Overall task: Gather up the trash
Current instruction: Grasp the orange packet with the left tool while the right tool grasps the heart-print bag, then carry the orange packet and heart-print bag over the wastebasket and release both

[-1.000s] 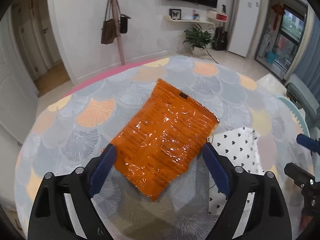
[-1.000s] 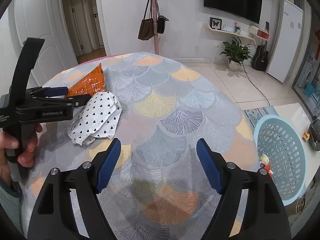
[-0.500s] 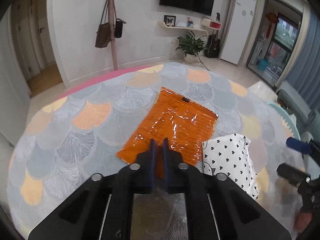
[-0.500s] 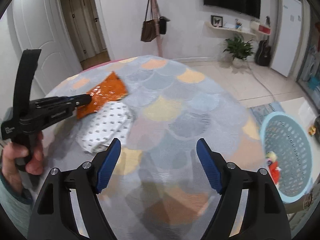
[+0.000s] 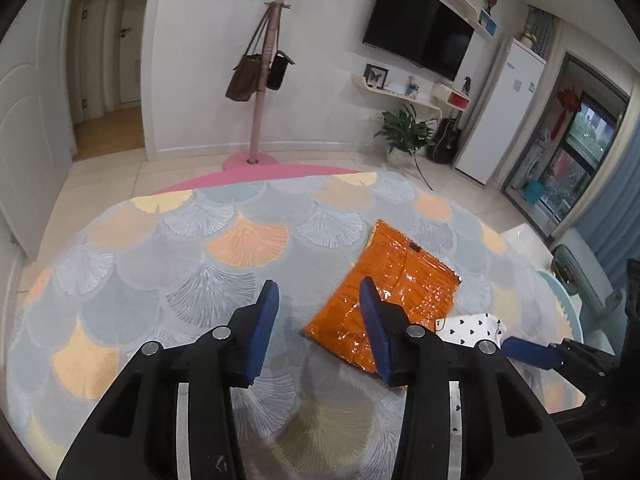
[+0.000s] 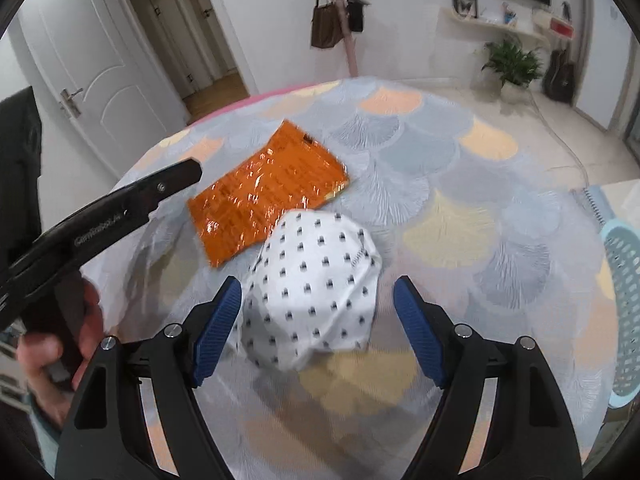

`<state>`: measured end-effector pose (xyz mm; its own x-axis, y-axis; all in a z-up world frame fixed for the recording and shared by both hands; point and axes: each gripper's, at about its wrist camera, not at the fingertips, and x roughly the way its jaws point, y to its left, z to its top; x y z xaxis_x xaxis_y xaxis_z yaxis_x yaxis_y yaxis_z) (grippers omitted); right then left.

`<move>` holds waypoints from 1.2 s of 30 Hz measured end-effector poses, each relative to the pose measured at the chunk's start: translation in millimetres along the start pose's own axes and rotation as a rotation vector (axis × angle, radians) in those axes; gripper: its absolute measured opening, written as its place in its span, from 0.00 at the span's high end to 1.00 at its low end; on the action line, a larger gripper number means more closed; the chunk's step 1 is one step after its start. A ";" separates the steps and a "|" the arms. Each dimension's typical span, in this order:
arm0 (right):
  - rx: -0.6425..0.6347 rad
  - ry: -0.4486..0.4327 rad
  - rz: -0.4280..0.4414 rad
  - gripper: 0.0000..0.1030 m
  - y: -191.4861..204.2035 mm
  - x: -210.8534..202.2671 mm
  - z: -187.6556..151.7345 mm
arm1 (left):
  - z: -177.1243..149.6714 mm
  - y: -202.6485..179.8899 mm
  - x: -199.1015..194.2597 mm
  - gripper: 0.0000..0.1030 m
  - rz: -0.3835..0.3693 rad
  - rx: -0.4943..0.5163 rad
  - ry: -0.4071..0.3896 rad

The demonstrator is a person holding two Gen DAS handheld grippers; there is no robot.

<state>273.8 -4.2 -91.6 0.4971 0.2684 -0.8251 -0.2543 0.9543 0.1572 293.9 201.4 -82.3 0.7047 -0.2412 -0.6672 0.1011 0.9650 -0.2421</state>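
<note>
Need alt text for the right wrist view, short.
A white bag with black hearts lies between the open jaws of the right gripper, untouched, on a fan-patterned tablecloth. An orange foil packet lies just behind it, the left gripper reaches in from the left, and a blue basket sits at the right edge.

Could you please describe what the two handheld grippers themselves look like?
Both the left gripper and the right gripper are matte black plastic frames with ribbed blue pads on their jaws and silver pivot screws. In the right view, the left gripper's side carries white "GenRobot.AI" lettering; a grey-teal sleeve cuff shows below it.
</note>
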 end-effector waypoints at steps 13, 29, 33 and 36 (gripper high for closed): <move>-0.051 -0.097 -0.077 0.82 -7.6 -29.6 -15.1 | -2.8 -21.8 10.8 0.20 -0.010 0.083 0.046; 0.007 -0.095 -0.001 0.82 -30.9 -38.2 -27.5 | -10.0 -49.4 30.3 0.39 0.044 0.273 0.130; -0.003 -0.119 -0.002 0.82 -30.1 -42.4 -27.9 | -10.3 -48.0 22.5 0.49 0.033 0.259 0.095; -0.021 -0.151 -0.005 0.82 -28.8 -50.5 -31.1 | -10.5 -52.2 15.1 0.66 0.024 0.268 0.054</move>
<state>230.2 -49.3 -71.4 0.6168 0.2819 -0.7349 -0.2680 0.9531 0.1407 291.9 146.3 -87.2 0.6718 -0.2163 -0.7085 0.2720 0.9616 -0.0357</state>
